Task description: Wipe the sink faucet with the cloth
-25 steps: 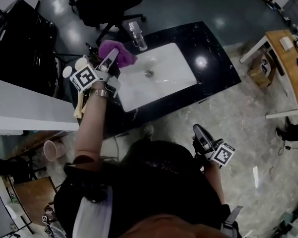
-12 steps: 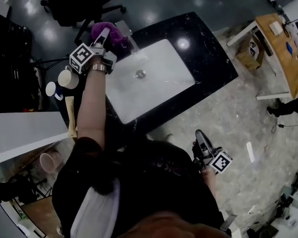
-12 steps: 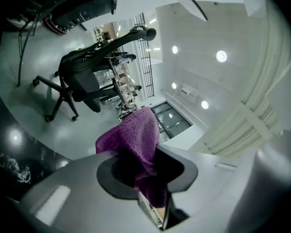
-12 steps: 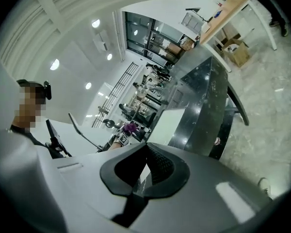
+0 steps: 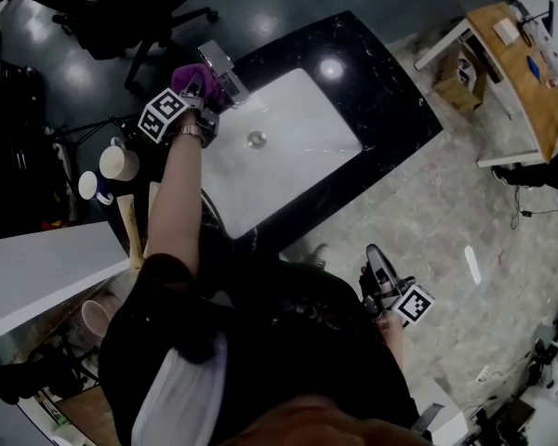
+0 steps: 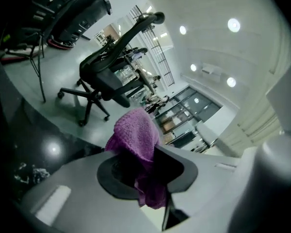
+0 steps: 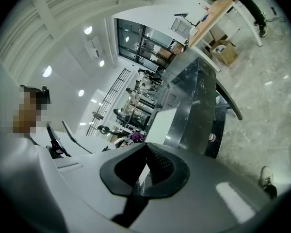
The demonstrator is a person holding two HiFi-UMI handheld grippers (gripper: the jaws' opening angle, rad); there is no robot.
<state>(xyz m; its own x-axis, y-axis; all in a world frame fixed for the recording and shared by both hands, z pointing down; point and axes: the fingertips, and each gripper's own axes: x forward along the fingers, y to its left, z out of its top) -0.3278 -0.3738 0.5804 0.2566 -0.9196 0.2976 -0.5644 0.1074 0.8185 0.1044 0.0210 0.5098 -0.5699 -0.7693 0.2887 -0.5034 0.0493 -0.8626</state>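
The left gripper (image 5: 203, 89) pinches the purple cloth (image 6: 136, 130) by the faucet (image 5: 222, 63). Hard rubbing could pull it loose. The right gripper (image 5: 378, 269) is closed and empty.

A purple cloth (image 5: 192, 75) is clamped in the left gripper (image 5: 202, 91) at the faucet (image 5: 219, 61) of a white sink (image 5: 302, 124); the right gripper (image 5: 377, 260) is held low beside the person.

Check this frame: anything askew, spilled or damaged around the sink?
Nothing stands out. The left gripper holds the purple cloth by the faucet; the white sink and black counter show no spill or damage.
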